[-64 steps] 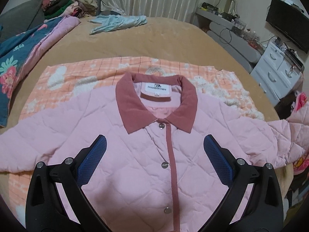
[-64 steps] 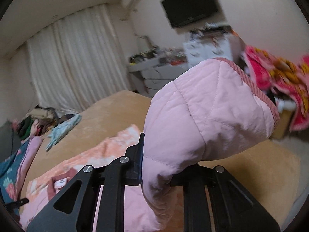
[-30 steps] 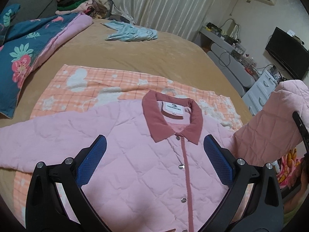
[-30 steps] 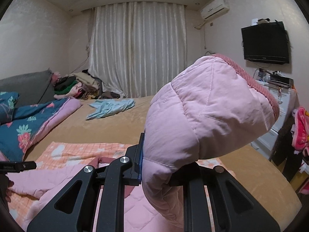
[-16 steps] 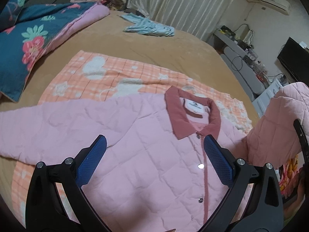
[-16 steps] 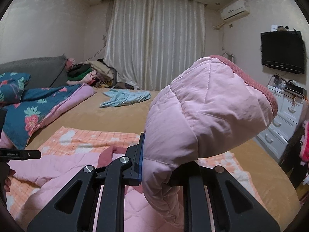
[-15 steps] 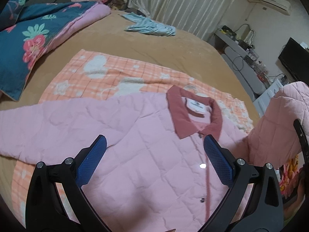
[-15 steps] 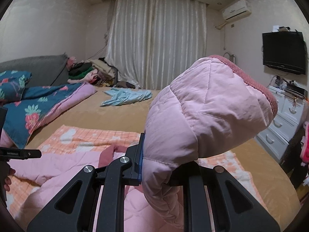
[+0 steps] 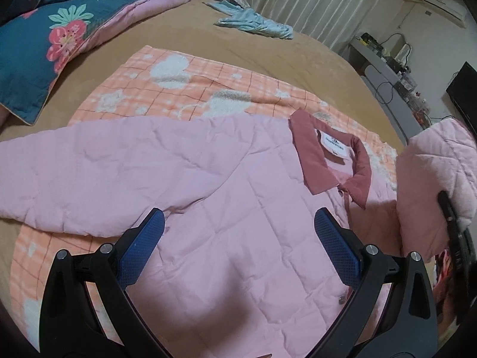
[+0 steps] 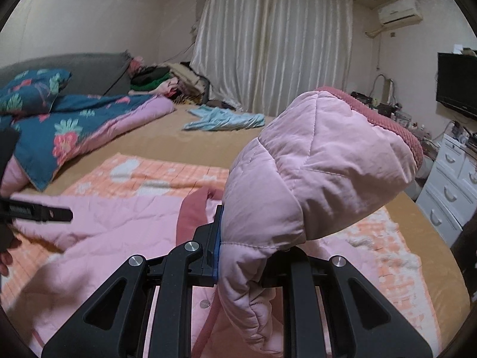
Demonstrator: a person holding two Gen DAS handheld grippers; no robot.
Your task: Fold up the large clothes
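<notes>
A pink quilted jacket (image 9: pixel 226 197) with a dark rose collar (image 9: pixel 313 155) lies front up on an orange checked blanket (image 9: pixel 190 83) on the bed. Its left sleeve (image 9: pixel 74 179) is spread flat to the left. My left gripper (image 9: pixel 238 238) is open and empty, hovering over the jacket's chest. My right gripper (image 10: pixel 238 247) is shut on the jacket's right sleeve (image 10: pixel 322 173) near the cuff and holds it raised above the jacket. The raised sleeve also shows in the left wrist view (image 9: pixel 432 185).
A blue floral quilt (image 9: pixel 50 38) lies at the bed's left. A light blue garment (image 9: pixel 253 24) lies at the far side. A clothes pile (image 10: pixel 167 80) sits by the curtain. A white dresser (image 10: pixel 450 185) and a TV (image 10: pixel 456 92) stand at the right.
My right gripper has carried the raised sleeve leftward over the jacket body. My left gripper has shifted left, so the collar now sits further right in its view.
</notes>
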